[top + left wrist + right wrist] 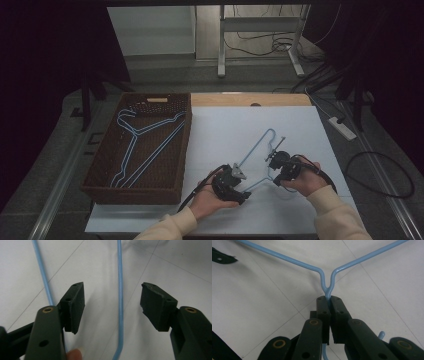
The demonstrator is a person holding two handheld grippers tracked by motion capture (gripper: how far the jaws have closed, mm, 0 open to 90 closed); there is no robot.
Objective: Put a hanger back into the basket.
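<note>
Hands at the near table edge. Right gripper (329, 300) jaws pinch the neck of the blue hanger (259, 150), which lies on the white table (225, 130). Left gripper (112, 307) jaws spread, straddling one hanger wire without touching. Farther left, a wicker basket (100, 165) holds more hangers (142, 145).

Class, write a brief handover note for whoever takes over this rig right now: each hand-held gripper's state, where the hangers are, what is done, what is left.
Right hand-held gripper: shut on the neck of the blue hanger, which lies on the white table.
Left hand-held gripper: open, one wire of that hanger between its jaws, pads not touching.
Done: two hangers lie in the brown basket.
Left, probably: close the left grip, then move this hanger into the basket.
</note>
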